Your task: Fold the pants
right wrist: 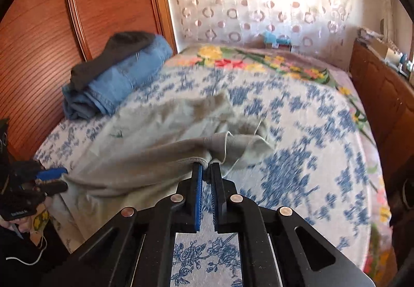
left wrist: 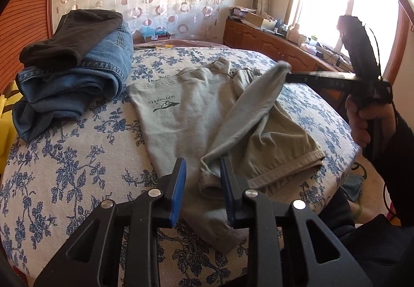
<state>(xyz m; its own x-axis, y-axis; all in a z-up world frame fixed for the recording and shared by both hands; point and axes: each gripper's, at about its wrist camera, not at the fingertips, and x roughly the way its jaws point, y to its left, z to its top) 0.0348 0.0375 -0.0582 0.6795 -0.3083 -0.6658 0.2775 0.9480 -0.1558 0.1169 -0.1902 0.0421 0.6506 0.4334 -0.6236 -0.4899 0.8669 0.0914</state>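
Note:
Light khaki pants (left wrist: pixel 186 116) lie partly folded on the floral bed sheet (left wrist: pixel 64 170), a dark logo facing up. My left gripper (left wrist: pixel 203 170) is open low over the near end of the pants; a cloth edge rests against its right finger. My right gripper (right wrist: pixel 206 170) is shut on a bunched hem of the pants (right wrist: pixel 165 157) and holds it raised above the bed. In the left wrist view the right gripper (left wrist: pixel 286 72) shows at the right, pinching the lifted leg end. The left gripper also shows at the left of the right wrist view (right wrist: pixel 55 178).
A pile of folded blue jeans (left wrist: pixel 77 79) topped with dark pants (left wrist: pixel 75 35) sits at the bed's far left by the wooden headboard (right wrist: pixel 51 28). A wooden cabinet (left wrist: pixel 271 43) with clutter runs along the right under the window. A flowered blanket (right wrist: pixel 258 59) covers the far bed.

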